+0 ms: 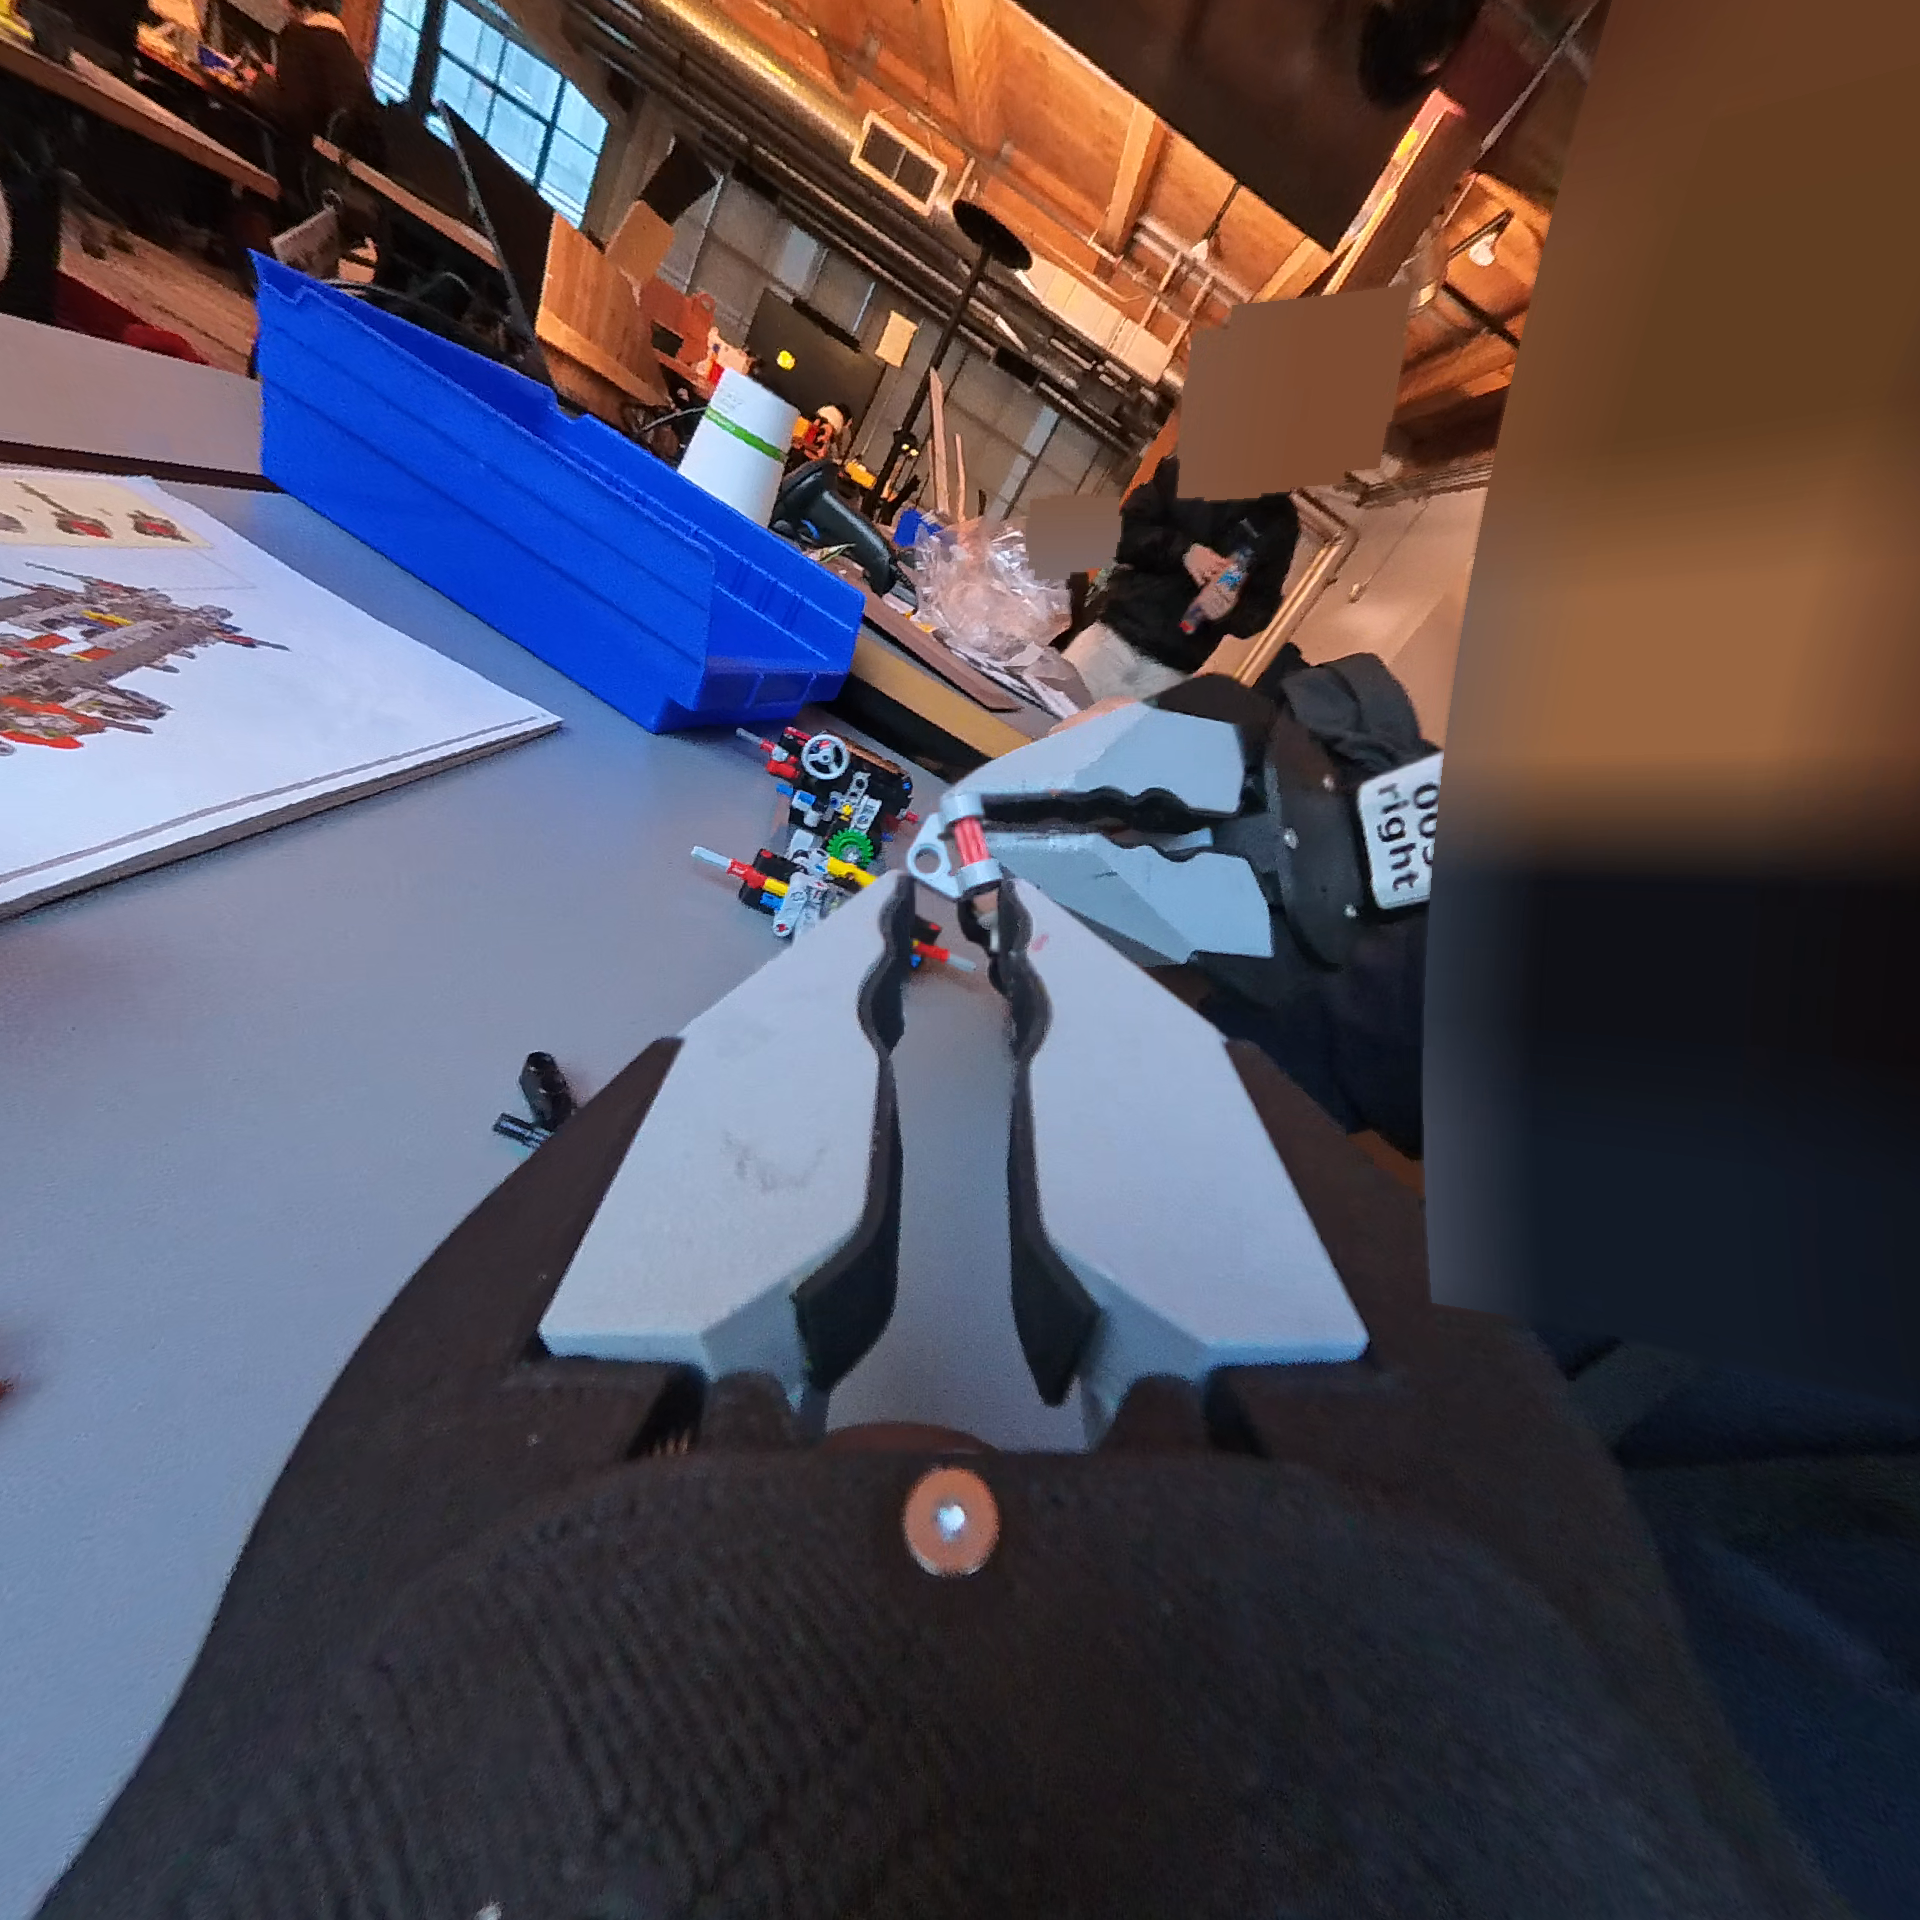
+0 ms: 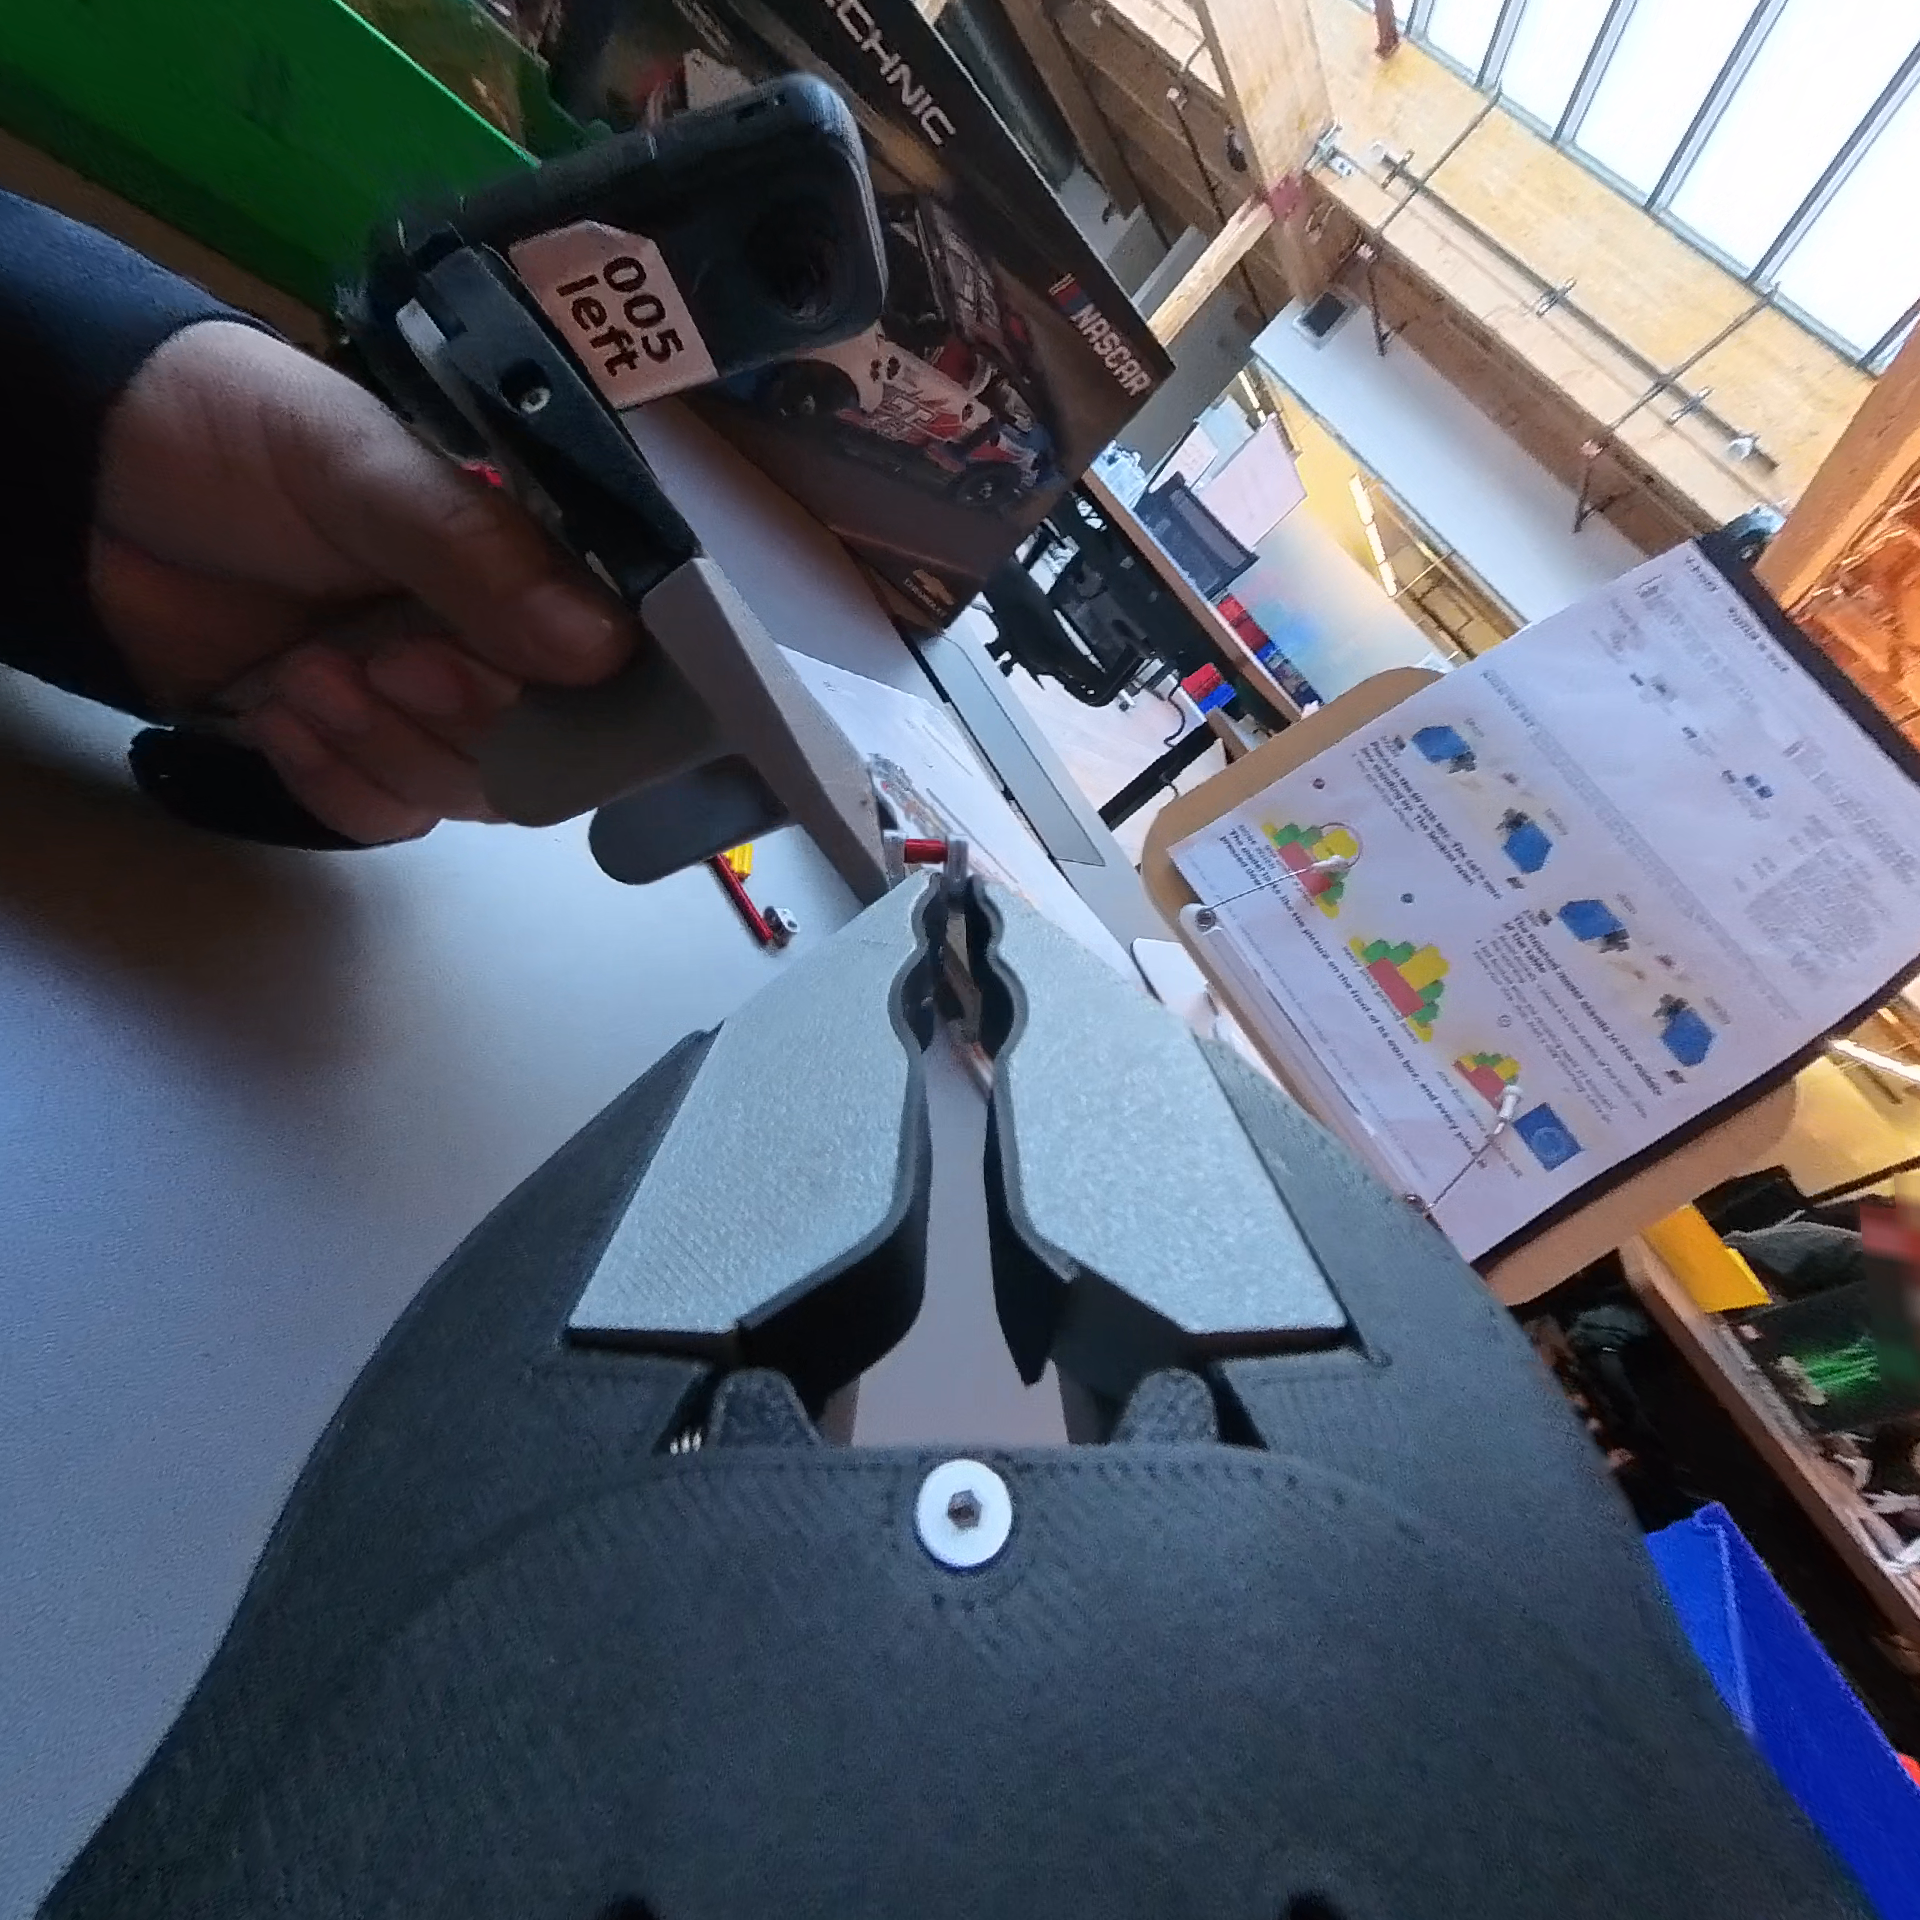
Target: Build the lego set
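The right gripper (image 1: 961,831) pinches a small grey-and-red piece (image 1: 958,852) steady, while the left gripper's (image 1: 951,914) narrowly parted fingers hover just beside it, empty.

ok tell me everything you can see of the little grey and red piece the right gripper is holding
The small toy-brick part looks plastic: a ribbed red cylinder between two light grey end pieces, with a grey lug bearing a round hole. It is off the grey table, pinched at the tip of the right gripper, whose jaws are closed on it. The left gripper sits just below, jaws slightly apart, tips close beside the part; contact cannot be told. A half-built toy model lies on the table behind it.
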`<action>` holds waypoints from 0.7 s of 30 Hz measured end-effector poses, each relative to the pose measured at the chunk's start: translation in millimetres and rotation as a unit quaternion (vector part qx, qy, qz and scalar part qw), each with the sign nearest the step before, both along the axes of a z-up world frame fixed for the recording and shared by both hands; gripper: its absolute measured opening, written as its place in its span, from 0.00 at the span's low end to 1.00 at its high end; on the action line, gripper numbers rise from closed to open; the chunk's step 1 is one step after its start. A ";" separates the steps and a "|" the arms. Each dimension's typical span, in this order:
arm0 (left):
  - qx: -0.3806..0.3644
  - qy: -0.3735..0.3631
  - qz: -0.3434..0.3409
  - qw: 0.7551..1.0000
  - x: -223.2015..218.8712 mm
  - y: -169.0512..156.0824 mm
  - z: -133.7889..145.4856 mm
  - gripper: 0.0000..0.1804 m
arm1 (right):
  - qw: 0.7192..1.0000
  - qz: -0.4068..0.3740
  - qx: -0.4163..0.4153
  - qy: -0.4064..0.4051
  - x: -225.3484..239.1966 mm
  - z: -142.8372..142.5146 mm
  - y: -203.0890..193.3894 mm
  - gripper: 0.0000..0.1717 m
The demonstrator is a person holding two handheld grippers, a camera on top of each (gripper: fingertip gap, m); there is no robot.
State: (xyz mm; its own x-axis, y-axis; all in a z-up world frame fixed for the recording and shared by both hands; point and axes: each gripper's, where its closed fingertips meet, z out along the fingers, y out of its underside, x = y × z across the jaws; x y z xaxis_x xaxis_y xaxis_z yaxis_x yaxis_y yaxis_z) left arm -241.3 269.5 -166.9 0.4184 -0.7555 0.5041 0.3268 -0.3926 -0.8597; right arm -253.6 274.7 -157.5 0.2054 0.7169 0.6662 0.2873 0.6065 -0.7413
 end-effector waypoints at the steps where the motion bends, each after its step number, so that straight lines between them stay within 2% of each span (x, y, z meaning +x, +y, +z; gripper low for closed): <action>1: -0.002 -0.011 -0.006 1.000 0.6 -0.7 1.7 0.08 | 1.000 -0.002 0.003 0.004 0.4 1.7 -0.6 0.00; 4: -0.021 -0.046 -0.029 0.998 4.6 -2.6 6.4 0.15 | 1.000 -0.004 -0.008 0.007 -0.5 0.9 -1.4 0.00; 13: 0.017 -0.029 0.004 0.999 -3.9 -1.3 9.9 0.04 | 0.999 0.009 -0.006 0.035 1.0 9.6 -6.1 0.00; 21: 0.019 -0.046 -0.024 0.998 -1.3 -5.7 13.0 0.05 | 0.998 0.034 -0.017 0.044 3.4 13.4 -13.2 0.00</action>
State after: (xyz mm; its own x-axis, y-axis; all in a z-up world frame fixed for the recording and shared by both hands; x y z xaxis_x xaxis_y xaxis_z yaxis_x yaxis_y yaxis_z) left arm -242.6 263.8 -153.9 0.3346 -0.7932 0.5089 0.3862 -0.3771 -0.8418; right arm -250.1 261.6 -144.1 0.2128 0.7528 0.6229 0.1792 0.5966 -0.7822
